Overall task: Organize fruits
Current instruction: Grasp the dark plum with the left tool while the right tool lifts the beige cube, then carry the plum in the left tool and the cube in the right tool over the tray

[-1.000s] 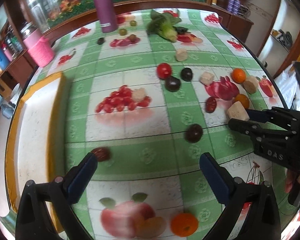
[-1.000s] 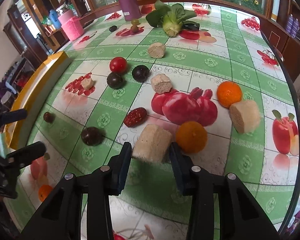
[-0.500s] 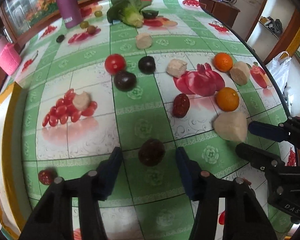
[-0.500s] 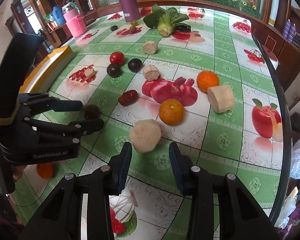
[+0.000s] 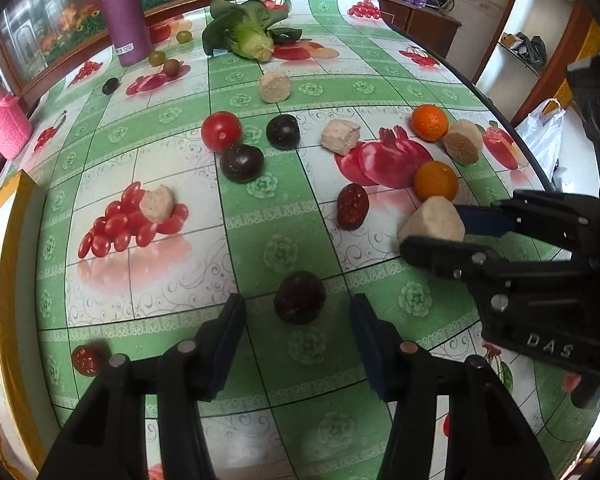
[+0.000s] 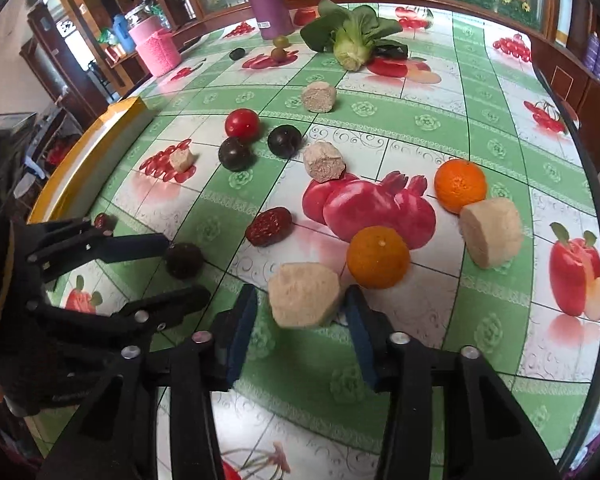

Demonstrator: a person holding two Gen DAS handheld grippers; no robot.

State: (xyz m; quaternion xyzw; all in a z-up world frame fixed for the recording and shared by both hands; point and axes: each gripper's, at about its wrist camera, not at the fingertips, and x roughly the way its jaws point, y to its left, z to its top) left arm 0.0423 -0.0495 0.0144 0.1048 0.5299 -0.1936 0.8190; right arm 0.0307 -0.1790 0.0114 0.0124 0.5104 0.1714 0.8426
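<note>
Two grabs lining up at frame bottom

My left gripper gapes wide around the dark plum, lower centre, untouched; my right gripper brackets the beige chunk, whether it's pinched I cannot tell; I'd centre each, then close gently so nothing rolls.

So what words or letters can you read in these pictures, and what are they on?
"DAS": raised letters on the black body of the right gripper, seen from the left camera.
White sticker on the purple bottle: too small to read.
Raised lettering on the left gripper body, seen from the right camera: too dark and blurred to read.
</note>
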